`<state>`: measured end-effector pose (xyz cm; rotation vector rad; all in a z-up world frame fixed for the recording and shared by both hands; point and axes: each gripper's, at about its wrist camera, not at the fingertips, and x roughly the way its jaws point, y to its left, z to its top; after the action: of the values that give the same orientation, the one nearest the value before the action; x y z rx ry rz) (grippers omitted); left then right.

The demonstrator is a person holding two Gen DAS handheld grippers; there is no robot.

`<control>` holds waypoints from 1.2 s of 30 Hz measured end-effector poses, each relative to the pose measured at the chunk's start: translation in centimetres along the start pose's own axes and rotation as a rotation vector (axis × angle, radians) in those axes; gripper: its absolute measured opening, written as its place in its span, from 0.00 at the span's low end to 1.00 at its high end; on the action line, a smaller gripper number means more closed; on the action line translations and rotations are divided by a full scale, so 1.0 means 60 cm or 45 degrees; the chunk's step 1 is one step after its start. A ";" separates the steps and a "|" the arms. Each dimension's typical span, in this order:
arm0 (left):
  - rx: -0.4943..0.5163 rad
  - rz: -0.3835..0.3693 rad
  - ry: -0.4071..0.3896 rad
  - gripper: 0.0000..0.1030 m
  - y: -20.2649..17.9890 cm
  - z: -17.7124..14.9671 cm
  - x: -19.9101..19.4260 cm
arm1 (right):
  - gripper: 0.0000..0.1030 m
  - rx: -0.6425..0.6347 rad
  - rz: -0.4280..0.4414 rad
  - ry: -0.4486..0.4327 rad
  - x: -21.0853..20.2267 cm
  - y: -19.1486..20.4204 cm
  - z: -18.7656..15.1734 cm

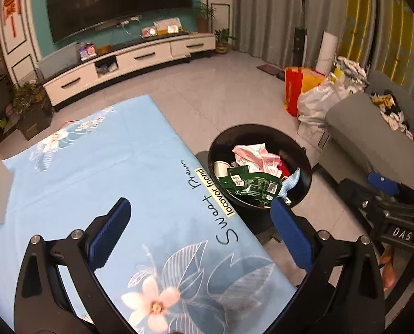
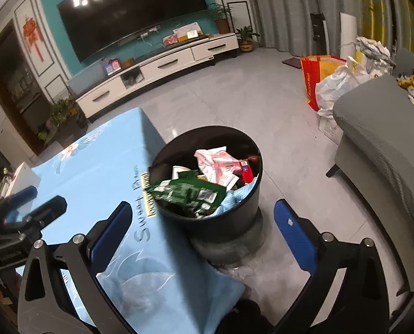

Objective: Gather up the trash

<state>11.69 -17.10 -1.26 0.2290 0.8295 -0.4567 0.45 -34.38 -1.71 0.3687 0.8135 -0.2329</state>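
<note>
Trash (image 2: 204, 181) heaped in black bin (image 2: 234, 217) on floor, at counter (image 1: 101, 167) edge, 1 o'clock from left claw (image 1: 201, 211). Left claw, right claw (image 2: 201, 217) both spread wide, empty. Risk: green wrapper (image 2: 184, 192) overhangs rim, nudge spills it.

Left tongs (image 1: 200, 208) and right tongs (image 2: 200, 213) both gape wide, holding nothing.

The light-blue tablecloth (image 1: 101, 167) carries "Sweet" in black script. A yellow strip (image 1: 215, 192) beside it is hard to read. The right gripper (image 1: 401, 235) reads "DAS".
</note>
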 end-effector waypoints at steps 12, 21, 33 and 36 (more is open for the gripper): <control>-0.098 0.115 -0.009 0.97 0.012 -0.005 -0.151 | 0.97 -0.169 -0.107 -0.040 -0.132 0.071 -0.001; -0.132 0.159 -0.095 0.97 0.019 -0.007 -0.231 | 0.97 -0.221 -0.093 -0.029 -0.169 0.104 -0.009; -0.135 0.170 -0.102 0.97 0.022 -0.018 -0.242 | 0.97 -0.224 -0.092 -0.003 -0.152 0.113 -0.019; -0.139 0.168 -0.099 0.97 0.024 -0.019 -0.242 | 0.97 -0.234 -0.091 -0.008 -0.155 0.114 -0.021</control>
<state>3.14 -11.05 8.96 0.1629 0.7555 -0.2936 -4.23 -27.06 6.00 0.1661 0.8358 -0.2239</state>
